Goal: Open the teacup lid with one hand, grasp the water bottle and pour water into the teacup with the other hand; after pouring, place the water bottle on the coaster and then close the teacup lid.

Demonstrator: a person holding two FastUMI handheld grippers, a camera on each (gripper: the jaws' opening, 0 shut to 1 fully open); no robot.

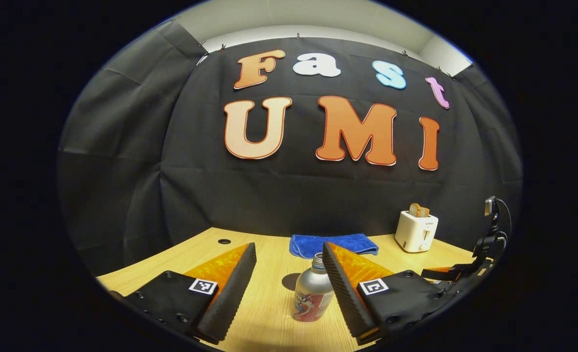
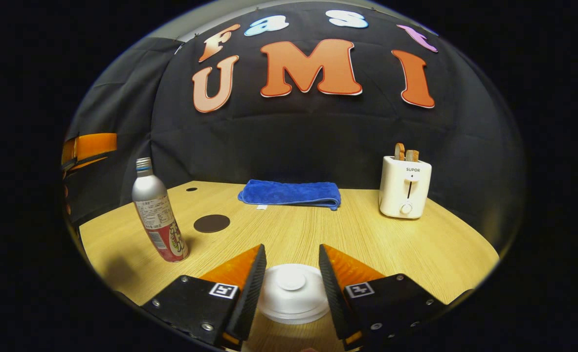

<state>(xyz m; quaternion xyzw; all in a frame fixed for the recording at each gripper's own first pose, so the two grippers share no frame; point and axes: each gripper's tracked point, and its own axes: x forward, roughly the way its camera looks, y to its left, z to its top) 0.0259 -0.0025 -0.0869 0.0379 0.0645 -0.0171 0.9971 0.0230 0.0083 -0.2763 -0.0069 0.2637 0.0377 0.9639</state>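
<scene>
Straddling the teacup lid (image 2: 291, 288), the right gripper (image 2: 289, 283) is holding its fingers apart, ready to lift; the left gripper (image 1: 289, 288), fingers apart, is framing the water bottle (image 1: 312, 293) for grasping.

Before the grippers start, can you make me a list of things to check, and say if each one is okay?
1. Teacup lid sits between the open fingers of the right hand-held gripper: ok.
2. Right fingers pressing on the lid: not ok, gaps show on both sides.
3. Water bottle stands upright between the open fingers of the left hand-held gripper: ok.
4. Bottle cap off for pouring: cannot tell.
5. Coaster lies bare on the table, ready for the bottle: ok.
6. Towel and toaster stand well back: ok.
</scene>
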